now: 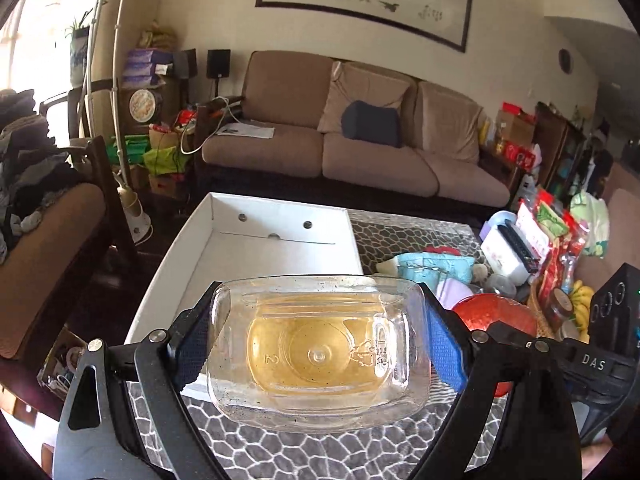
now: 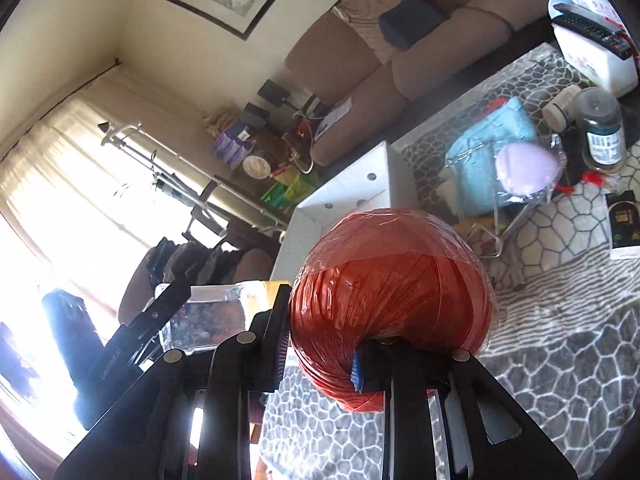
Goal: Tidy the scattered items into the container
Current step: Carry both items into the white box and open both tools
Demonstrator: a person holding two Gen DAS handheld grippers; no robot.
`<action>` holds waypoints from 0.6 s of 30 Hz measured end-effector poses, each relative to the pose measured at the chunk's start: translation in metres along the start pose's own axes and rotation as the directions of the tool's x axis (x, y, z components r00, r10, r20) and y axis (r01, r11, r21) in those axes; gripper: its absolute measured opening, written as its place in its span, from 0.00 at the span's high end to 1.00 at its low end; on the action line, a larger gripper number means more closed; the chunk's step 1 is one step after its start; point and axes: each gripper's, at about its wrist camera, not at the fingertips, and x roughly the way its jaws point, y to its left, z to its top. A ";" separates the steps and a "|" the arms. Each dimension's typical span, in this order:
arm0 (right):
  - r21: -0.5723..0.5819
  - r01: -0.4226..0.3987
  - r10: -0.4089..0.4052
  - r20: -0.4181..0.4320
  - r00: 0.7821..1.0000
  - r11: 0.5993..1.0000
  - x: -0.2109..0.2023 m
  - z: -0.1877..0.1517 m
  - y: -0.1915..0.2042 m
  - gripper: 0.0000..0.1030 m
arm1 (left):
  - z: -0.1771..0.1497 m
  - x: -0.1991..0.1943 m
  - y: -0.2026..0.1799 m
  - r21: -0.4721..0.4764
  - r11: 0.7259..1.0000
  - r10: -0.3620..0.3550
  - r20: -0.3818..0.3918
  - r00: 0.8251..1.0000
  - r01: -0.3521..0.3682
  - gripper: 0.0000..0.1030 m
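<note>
Left claw (image 1: 320, 356) is spread wide and clamped on a clear plastic jar (image 1: 320, 354), bottom facing the camera, blue pads pressing both its sides. It's held up in the air just in front of the white box (image 1: 276, 240) on the desk (image 1: 320, 456). Right claw (image 2: 320, 364) is nearly closed, pinching a red ball of twine (image 2: 390, 304) with one finger poked into its core, also off the desk, near the box (image 2: 344, 192). Further out: a teal cloth (image 2: 492, 136) and a dark glass jar (image 2: 602, 128).
</note>
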 end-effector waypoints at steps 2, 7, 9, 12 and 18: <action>0.000 -0.002 0.002 -0.020 1.000 1.000 0.023 -0.004 0.010 0.77 | 0.001 0.009 0.020 -0.016 1.000 0.021 -0.011 1.000 -0.021 0.13; -0.010 0.006 -0.006 -0.070 0.998 1.000 0.083 -0.012 0.030 0.77 | -0.001 0.037 0.065 -0.067 0.996 0.052 -0.033 0.998 -0.054 0.13; -0.020 0.016 -0.018 -0.089 0.996 1.000 0.108 -0.013 0.034 0.77 | -0.003 0.053 0.077 -0.075 0.995 0.058 -0.045 0.997 -0.061 0.13; -0.034 0.042 -0.045 -0.117 0.992 0.999 0.142 -0.014 0.036 0.77 | -0.005 0.078 0.088 -0.070 0.995 0.066 -0.065 0.996 -0.071 0.13; -0.028 0.105 -0.108 -0.148 0.983 0.994 0.199 -0.016 0.022 0.77 | -0.009 0.131 0.100 -0.059 0.994 0.083 -0.105 0.991 -0.090 0.13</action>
